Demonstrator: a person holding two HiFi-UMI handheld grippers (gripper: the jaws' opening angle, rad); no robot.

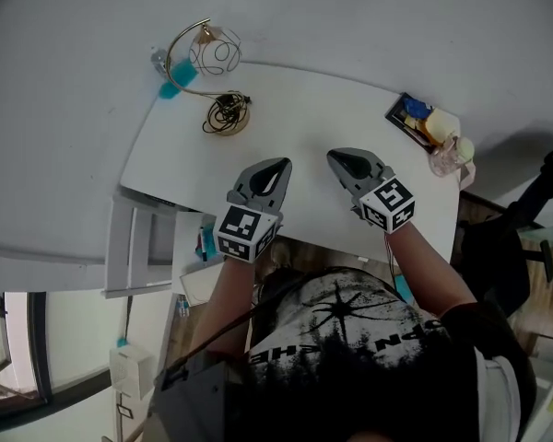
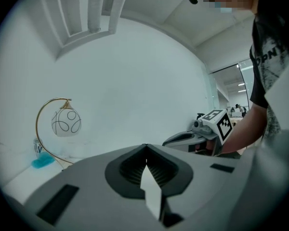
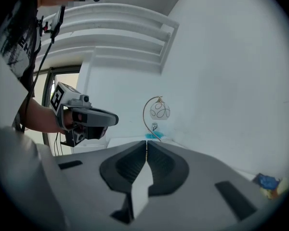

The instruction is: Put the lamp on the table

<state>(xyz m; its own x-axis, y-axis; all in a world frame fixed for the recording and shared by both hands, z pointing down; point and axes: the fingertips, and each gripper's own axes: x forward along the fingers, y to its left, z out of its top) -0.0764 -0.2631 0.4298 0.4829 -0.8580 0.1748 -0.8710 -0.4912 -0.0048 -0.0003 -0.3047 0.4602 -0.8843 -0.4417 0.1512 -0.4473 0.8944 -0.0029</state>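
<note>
The lamp (image 1: 214, 55), a white globe with dark loops on a curved gold arm, stands at the far left corner of the white table (image 1: 313, 109); its round base holds a coiled dark cord (image 1: 226, 115). My left gripper (image 1: 282, 163) hovers over the table's near edge, shut and empty. My right gripper (image 1: 335, 155) is beside it, also shut with nothing in it. In the left gripper view the lamp (image 2: 65, 122) is far left, beyond the closed jaws (image 2: 145, 148). In the right gripper view the lamp (image 3: 159, 110) stands straight ahead past the closed jaws (image 3: 146, 146).
A blue object (image 1: 170, 88) lies beside the lamp. At the table's right end sit a dark tray (image 1: 407, 116) with blue and yellow items and a pale clear object (image 1: 448, 157). A white shelf unit (image 1: 136, 247) stands below left, and a black chair (image 1: 535, 201) at right.
</note>
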